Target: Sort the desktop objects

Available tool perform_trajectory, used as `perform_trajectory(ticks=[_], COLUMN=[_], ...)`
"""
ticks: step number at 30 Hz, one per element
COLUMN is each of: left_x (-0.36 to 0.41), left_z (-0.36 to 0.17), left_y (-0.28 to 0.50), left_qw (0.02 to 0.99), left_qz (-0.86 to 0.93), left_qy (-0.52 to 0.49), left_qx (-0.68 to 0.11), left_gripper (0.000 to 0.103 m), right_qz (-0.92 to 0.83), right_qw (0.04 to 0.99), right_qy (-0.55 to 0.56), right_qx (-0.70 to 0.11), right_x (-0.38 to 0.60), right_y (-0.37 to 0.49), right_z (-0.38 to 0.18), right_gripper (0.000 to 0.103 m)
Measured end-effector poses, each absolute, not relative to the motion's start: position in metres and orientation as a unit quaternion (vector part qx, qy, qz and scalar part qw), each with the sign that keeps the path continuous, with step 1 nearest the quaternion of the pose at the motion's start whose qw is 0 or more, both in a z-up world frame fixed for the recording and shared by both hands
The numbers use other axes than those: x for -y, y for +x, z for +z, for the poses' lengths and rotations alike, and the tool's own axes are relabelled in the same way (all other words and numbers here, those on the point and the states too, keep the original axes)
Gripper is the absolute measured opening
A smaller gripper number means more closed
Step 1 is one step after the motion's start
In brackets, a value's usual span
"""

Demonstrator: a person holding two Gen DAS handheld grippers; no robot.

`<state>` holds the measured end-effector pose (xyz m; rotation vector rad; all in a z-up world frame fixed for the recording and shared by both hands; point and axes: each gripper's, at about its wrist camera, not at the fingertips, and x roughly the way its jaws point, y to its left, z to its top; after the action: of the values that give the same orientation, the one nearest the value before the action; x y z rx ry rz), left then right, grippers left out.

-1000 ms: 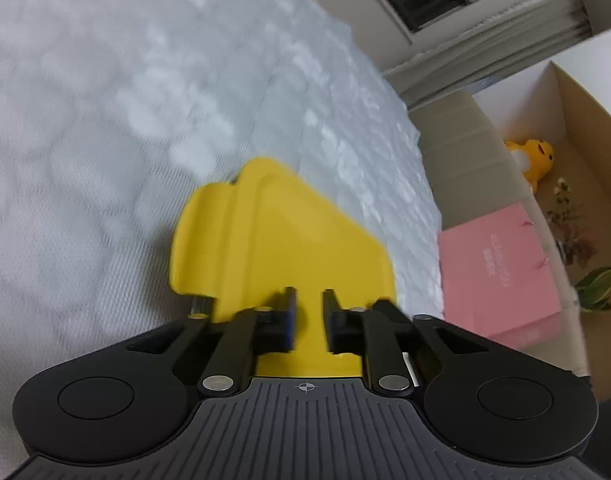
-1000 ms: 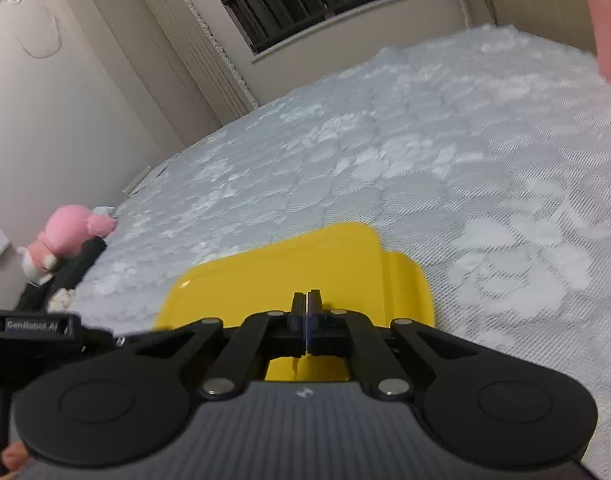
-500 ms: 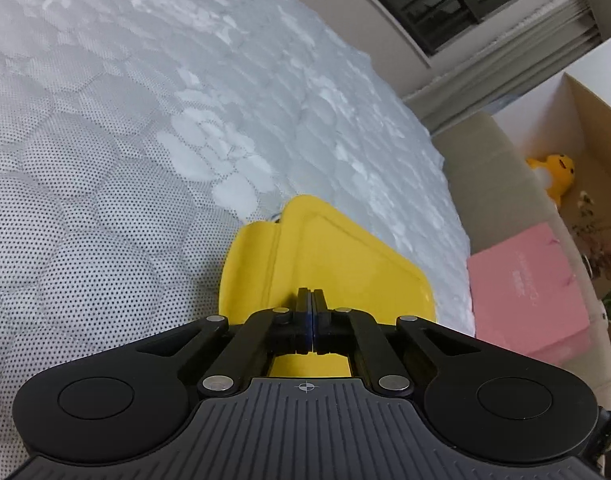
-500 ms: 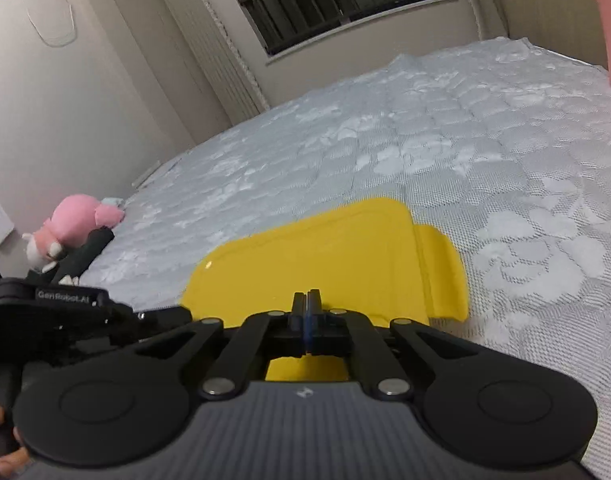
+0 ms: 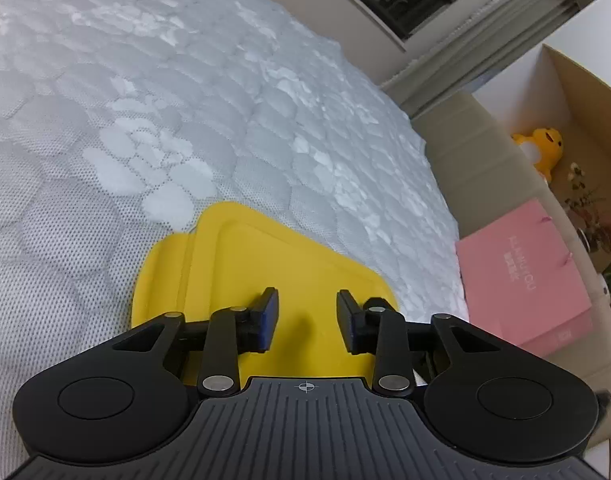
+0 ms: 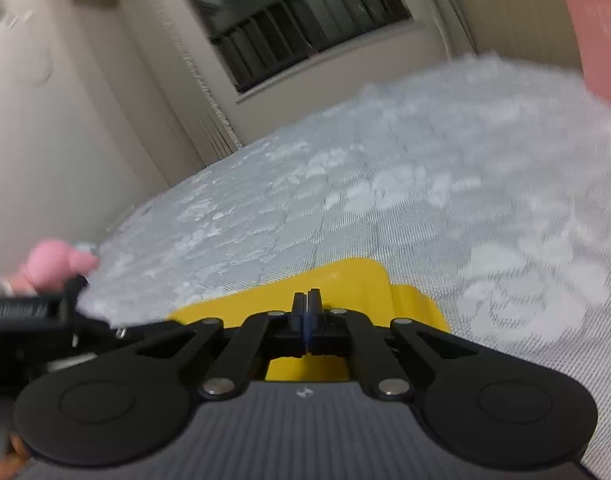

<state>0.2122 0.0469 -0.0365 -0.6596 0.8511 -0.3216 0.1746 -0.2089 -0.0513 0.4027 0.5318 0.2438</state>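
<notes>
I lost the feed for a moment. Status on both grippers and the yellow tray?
Left gripper just opened, nothing between its jaws. Right gripper shut on tray edge. Tray on mattress. Nothing in the way.

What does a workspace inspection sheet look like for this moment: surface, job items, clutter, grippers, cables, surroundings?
Surface: grey-white quilted mattress, bare apart from the yellow item.
Job's things: one flat yellow plastic tray with a side tab, lying on the mattress under both grippers.
Clutter: nothing seen on the mattress.
Grippers: left gripper open, jaws have just been opening, nothing pinched between them; right gripper shut, fingers together above the tray, whether it pinches the edge cannot be told.
Cables: nothing seen.
Surroundings: pink box and yellow plush toy beside the bed, cardboard box, pink plush toy at the far side, barred window.
</notes>
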Motion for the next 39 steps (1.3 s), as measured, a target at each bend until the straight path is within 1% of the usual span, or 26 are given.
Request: perform_trajectory(ticks=[1, 2, 3, 4, 6, 9, 13, 15, 16, 17, 21, 22, 24, 27, 28, 29, 31, 35, 39], left_x=[-0.049, -0.052, -0.055, -0.058, -0.063, -0.067, -0.06, -0.058, -0.056, -0.054, -0.032, -0.027, -0.022, -0.018, -0.017, -0.016, -0.019, -0.017, 0.001], left_z=[-0.038, -0.039, -0.041, -0.043, -0.048, -0.052, -0.046, -0.041, -0.038, -0.034, -0.026, -0.029, -0.038, -0.044, -0.046, -0.048, -0.054, -0.059, -0.056], left_y=[0.214, 0.214, 0.214, 0.213, 0.209, 0.202, 0.196, 0.189, 0.183, 0.175, 0.137, 0.132, 0.13, 0.128, 0.128, 0.128, 0.127, 0.124, 0.121], left_qw=[0.843, 0.839, 0.837, 0.835, 0.83, 0.828, 0.847, 0.857, 0.864, 0.875, 0.941, 0.948, 0.949, 0.953, 0.954, 0.954, 0.957, 0.965, 0.975], left_qz=[-0.154, -0.153, -0.151, -0.149, -0.148, -0.155, -0.153, -0.157, -0.163, -0.166, -0.155, -0.151, -0.15, -0.149, -0.153, -0.156, -0.158, -0.147, -0.117], left_qy=[-0.318, -0.324, -0.328, -0.331, -0.341, -0.346, -0.317, -0.309, -0.305, -0.292, -0.174, -0.152, -0.147, -0.134, -0.127, -0.122, -0.121, -0.102, -0.046], left_qx=[-0.406, -0.409, -0.412, -0.414, -0.416, -0.413, -0.399, -0.381, -0.365, -0.347, -0.246, -0.235, -0.236, -0.225, -0.225, -0.224, -0.212, -0.193, -0.184], left_gripper=[0.032, 0.026, 0.023, 0.015, 0.003, 0.004, 0.004, 0.02, 0.04, 0.054, 0.072, 0.072, 0.064, 0.045, 0.027, 0.012, 0.006, 0.004, 0.004], right_qz=[0.12, 0.121, 0.118, 0.119, 0.121, 0.119, 0.115, 0.115, 0.117, 0.118, 0.124, 0.127, 0.129, 0.133, 0.137, 0.14, 0.147, 0.148, 0.135], right_qw=[0.94, 0.942, 0.944, 0.943, 0.941, 0.943, 0.949, 0.949, 0.949, 0.949, 0.953, 0.955, 0.959, 0.959, 0.958, 0.957, 0.957, 0.963, 0.969], right_qy=[0.188, 0.179, 0.176, 0.179, 0.184, 0.179, 0.163, 0.162, 0.164, 0.165, 0.164, 0.156, 0.142, 0.138, 0.142, 0.146, 0.147, 0.118, 0.091], right_qx=[-0.258, -0.255, -0.254, -0.254, -0.256, -0.253, -0.246, -0.244, -0.242, -0.24, -0.224, -0.216, -0.208, -0.207, -0.207, -0.206, -0.203, -0.19, -0.186], right_x=[0.206, 0.203, 0.202, 0.202, 0.203, 0.201, 0.195, 0.195, 0.196, 0.197, 0.198, 0.197, 0.194, 0.194, 0.196, 0.198, 0.201, 0.195, 0.186], right_y=[0.173, 0.171, 0.17, 0.17, 0.168, 0.165, 0.163, 0.163, 0.163, 0.164, 0.16, 0.159, 0.156, 0.155, 0.156, 0.156, 0.156, 0.151, 0.146], right_z=[-0.051, -0.051, -0.051, -0.051, -0.05, -0.049, -0.05, -0.05, -0.051, -0.052, -0.056, -0.058, -0.059, -0.058, -0.059, -0.06, -0.061, -0.062, -0.061], right_gripper=[0.0, 0.0, 0.0, 0.0, 0.0, 0.0, 0.0, 0.0, 0.0, 0.0, 0.0, 0.0, 0.001, 0.002, 0.002, 0.002, 0.001, 0.001, 0.001])
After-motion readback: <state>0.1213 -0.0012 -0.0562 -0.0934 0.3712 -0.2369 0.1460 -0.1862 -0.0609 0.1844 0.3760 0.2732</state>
